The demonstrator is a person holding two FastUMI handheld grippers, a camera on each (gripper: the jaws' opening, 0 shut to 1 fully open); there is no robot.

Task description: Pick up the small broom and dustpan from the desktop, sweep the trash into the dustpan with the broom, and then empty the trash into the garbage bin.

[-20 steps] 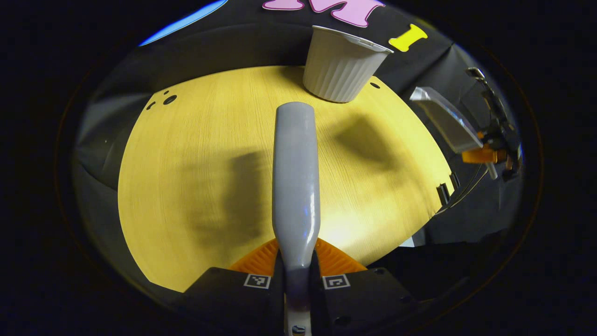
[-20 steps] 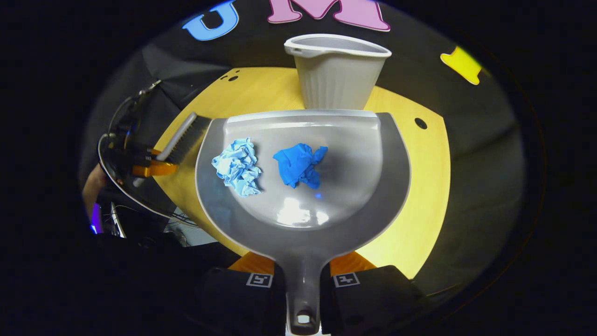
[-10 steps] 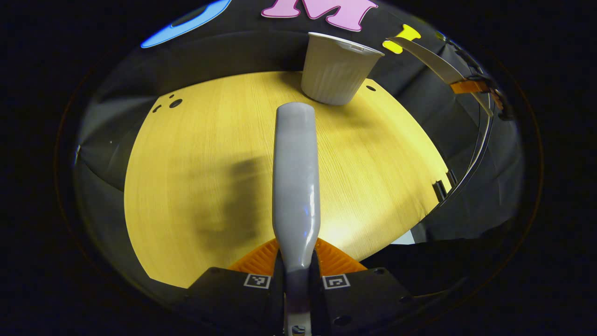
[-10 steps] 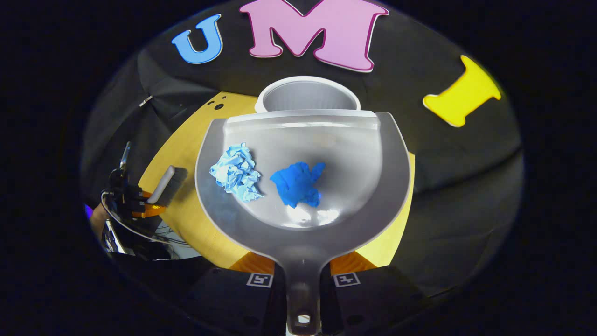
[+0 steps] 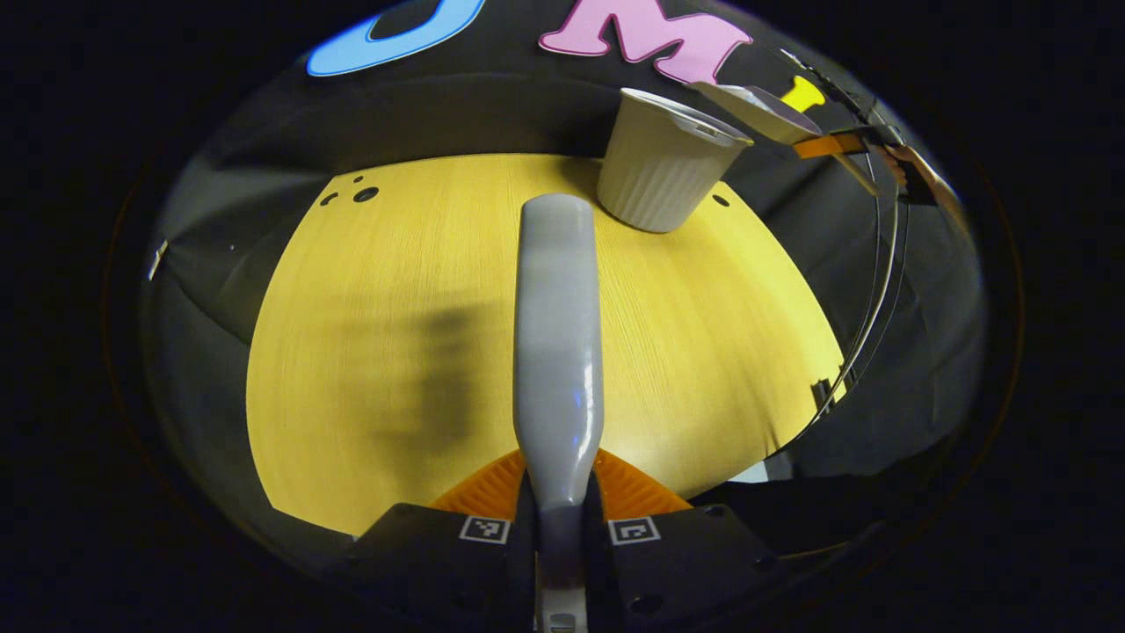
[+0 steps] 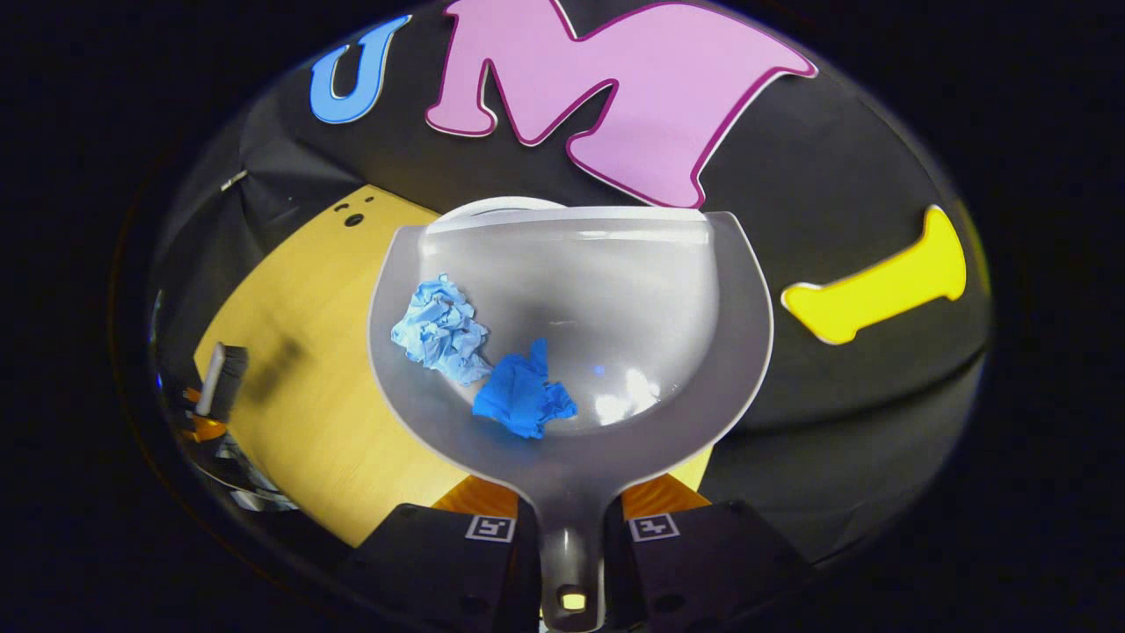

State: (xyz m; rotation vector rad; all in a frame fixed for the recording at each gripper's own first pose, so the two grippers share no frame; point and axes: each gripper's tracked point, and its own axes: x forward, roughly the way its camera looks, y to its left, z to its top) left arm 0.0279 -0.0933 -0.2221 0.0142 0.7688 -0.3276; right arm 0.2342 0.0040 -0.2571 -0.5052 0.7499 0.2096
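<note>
While clamped in right gripper (image 6: pixel 569 527) fingers, dustpan (image 6: pixel 571 334) mouth toward bin (image 5: pixel 668 163).

Dim booth, light from overhead, heavy fisheye warp at the rims.
Worktop (image 5: pixel 703 334) lit warm yellow with a soft, smeared shadow left of the broom handle (image 5: pixel 558 352); glare spots on the dustpan (image 6: pixel 615 406) floor and on the handle. Edges bend and darken; far objects near the rim look blurry.
</note>
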